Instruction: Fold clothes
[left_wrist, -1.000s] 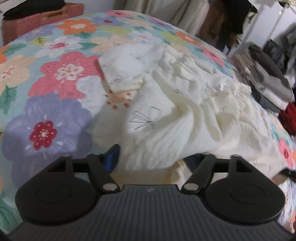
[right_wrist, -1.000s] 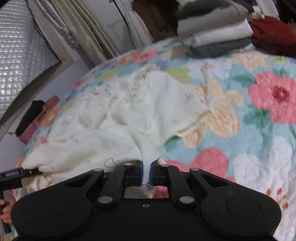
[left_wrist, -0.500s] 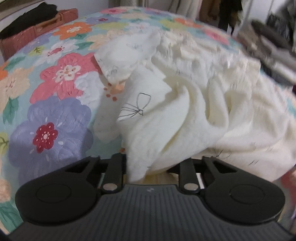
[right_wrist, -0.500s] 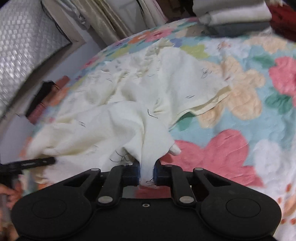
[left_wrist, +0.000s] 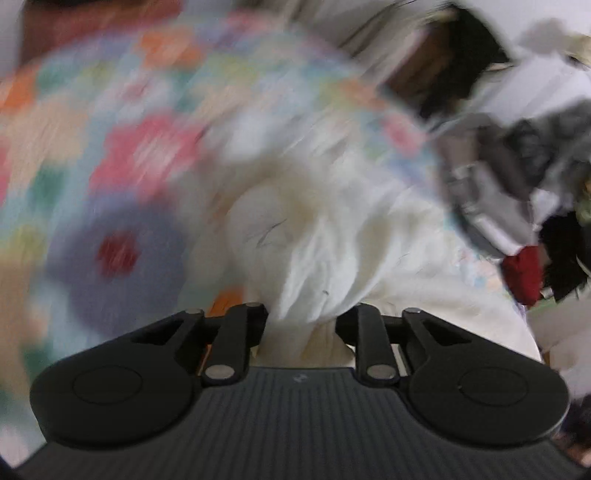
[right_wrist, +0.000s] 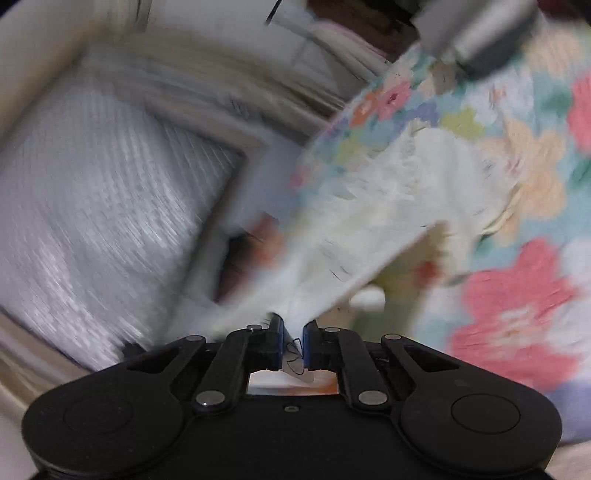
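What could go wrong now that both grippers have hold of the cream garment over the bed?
1. The right gripper pinches only a thin edge of the cream garment; a hard swing might pull it free.
2. The left gripper clamps a thick bunched wad, so the layers may come down uneven.
3. Both views are motion-blurred, suggesting a fast move; the cloth could sweep the stacked clothes on the flowered bedspread.

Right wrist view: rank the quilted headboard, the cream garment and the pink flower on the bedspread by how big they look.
1. Quilted headboard, filling the left half.
2. Cream garment, stretched from the right gripper, whose jaws pinch it.
3. Pink flower, smallest.
Motion blur and nearness make headboard versus garment unsure.
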